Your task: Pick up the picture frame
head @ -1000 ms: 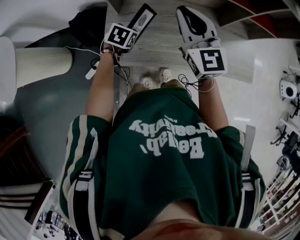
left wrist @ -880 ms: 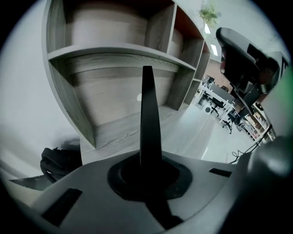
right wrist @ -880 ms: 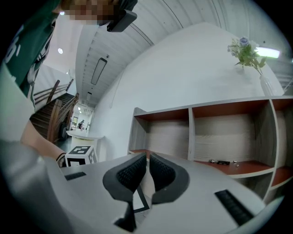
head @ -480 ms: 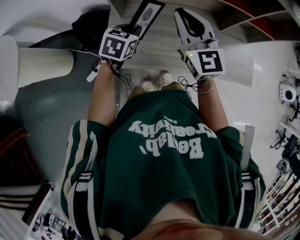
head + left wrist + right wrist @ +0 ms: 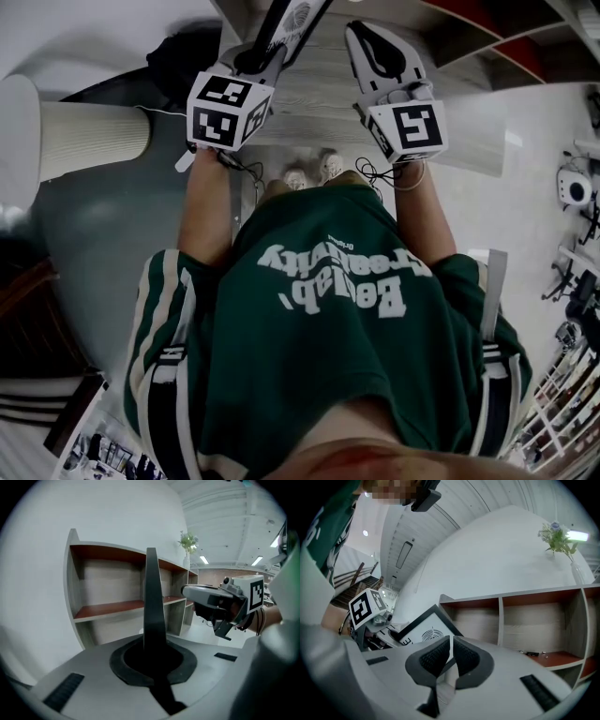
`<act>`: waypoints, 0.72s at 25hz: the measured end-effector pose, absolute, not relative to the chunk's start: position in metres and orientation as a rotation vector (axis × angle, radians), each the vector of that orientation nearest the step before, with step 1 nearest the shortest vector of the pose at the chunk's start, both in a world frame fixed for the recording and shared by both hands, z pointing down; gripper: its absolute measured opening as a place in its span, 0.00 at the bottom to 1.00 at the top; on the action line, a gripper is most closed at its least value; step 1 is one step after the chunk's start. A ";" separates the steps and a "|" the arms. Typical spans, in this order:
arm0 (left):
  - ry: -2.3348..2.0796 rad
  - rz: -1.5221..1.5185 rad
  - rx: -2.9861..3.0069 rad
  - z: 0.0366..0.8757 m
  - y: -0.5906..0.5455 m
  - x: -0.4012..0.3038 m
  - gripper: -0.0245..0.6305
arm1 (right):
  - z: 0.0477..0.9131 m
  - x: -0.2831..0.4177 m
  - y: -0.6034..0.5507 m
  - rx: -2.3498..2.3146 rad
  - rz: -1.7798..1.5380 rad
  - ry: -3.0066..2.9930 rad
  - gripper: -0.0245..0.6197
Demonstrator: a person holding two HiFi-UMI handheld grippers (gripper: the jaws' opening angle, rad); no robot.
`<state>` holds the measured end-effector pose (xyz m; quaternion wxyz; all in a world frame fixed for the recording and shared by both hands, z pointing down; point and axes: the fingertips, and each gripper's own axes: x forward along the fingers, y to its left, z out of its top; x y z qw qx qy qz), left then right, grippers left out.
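The picture frame [image 5: 292, 21] is black-edged with a white print, and my left gripper [image 5: 263, 56] is shut on its lower edge. It hangs in the air above the wooden shelf unit [image 5: 319, 94]. In the left gripper view the frame [image 5: 151, 599] stands edge-on as a dark upright strip between the jaws of my left gripper [image 5: 152, 654]. In the right gripper view the frame [image 5: 425, 631] tilts at the left, with the left gripper [image 5: 375, 620] under it. My right gripper [image 5: 371, 36] is beside it, level, pads [image 5: 465, 654] together with nothing between them.
The shelf unit [image 5: 112, 609] has open compartments with reddish boards and stands against a white wall. A small vase of flowers [image 5: 557, 537] is on its top. Small dark bits [image 5: 533, 654] lie in one compartment. A ribbed white cylinder [image 5: 89, 131] is at the left, cables beside it.
My left gripper has lifted the frame higher and tipped it, so the frame now runs off the top of the head view. The right gripper has stayed in place.
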<state>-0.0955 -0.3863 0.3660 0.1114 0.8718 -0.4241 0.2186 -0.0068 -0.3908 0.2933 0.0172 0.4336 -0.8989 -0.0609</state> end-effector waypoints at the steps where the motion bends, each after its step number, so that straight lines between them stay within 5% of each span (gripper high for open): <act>1: -1.265 0.612 2.573 0.360 -0.387 -0.096 0.08 | 0.292 -0.007 -0.392 1.348 -0.190 -2.794 0.11; 18: -1.504 0.179 2.772 0.277 -0.390 -0.087 0.08 | 0.284 0.004 -0.393 1.383 -0.207 -2.793 0.11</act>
